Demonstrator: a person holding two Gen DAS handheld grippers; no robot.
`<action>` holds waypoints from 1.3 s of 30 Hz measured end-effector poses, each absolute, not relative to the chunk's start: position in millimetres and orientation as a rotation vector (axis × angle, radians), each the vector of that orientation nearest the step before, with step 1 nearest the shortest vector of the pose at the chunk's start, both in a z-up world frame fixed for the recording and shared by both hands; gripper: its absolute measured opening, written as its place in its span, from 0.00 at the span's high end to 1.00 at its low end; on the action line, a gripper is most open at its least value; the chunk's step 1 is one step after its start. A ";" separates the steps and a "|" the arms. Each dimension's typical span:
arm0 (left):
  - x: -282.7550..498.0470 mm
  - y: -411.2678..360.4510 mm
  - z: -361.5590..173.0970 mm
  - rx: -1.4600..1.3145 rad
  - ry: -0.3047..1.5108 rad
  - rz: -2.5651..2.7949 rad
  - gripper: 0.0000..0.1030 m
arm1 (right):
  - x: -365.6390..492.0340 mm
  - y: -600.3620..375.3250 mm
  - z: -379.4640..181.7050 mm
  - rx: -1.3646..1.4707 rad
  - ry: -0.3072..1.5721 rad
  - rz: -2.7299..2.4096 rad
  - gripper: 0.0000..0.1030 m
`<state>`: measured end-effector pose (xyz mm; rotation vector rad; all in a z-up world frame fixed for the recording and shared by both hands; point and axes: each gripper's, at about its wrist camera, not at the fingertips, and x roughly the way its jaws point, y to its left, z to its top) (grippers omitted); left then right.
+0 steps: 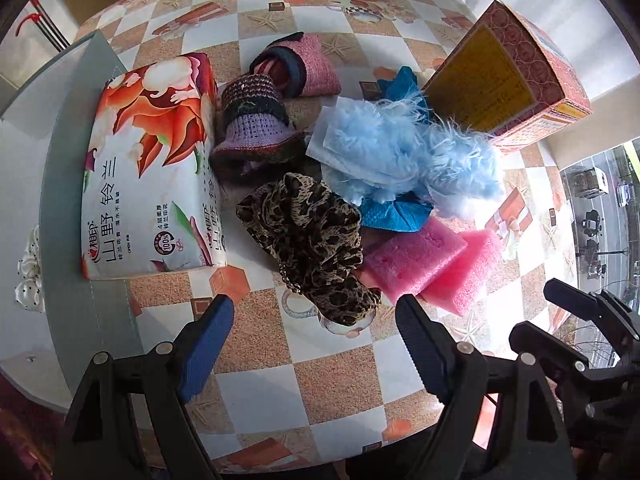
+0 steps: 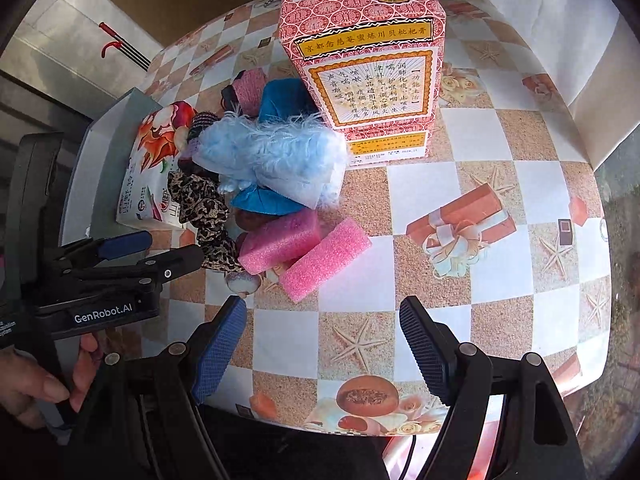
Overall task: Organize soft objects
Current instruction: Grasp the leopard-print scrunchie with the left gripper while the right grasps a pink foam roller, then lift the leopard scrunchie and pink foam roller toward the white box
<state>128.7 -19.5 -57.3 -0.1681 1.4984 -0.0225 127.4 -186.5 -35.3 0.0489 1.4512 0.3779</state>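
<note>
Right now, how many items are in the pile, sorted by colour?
Pink foam blocks: 2
Pink knit piece: 1
Purple crochet hat: 1
Leopard scarf: 1
Light blue fluffy item: 1
Teal cloth: 1
Tissue pack: 1
Total: 8

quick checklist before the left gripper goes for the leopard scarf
1. Left gripper open and empty: ok.
2. Right gripper open and empty: ok.
3. Leopard scarf between the left fingers' line: ok, its near end lies just ahead of them.
4. Scarf free of neighbours: not ok, it touches the pink sponges and blue cloth.
5. Right gripper out of the left's path: ok, it sits off to the side.
6. Where the scarf should go: cannot tell, though a grey tray holds the tissue pack.
</note>
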 end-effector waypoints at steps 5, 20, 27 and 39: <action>141.2 -2.3 -79.0 -0.330 1.534 0.050 0.17 | 136.9 -186.1 -60.0 0.191 1.522 0.324 0.23; 148.5 3.4 -95.3 -0.287 1.558 -0.010 0.75 | 150.4 -175.0 -114.0 0.233 1.676 0.265 0.70; 127.2 29.2 -64.8 -0.337 1.494 -0.050 0.75 | 140.7 -185.2 -70.9 0.177 1.572 0.344 0.71; 106.7 -1.8 -29.0 -0.131 1.465 -0.191 0.75 | 133.8 -219.1 -43.7 0.171 1.521 0.286 0.71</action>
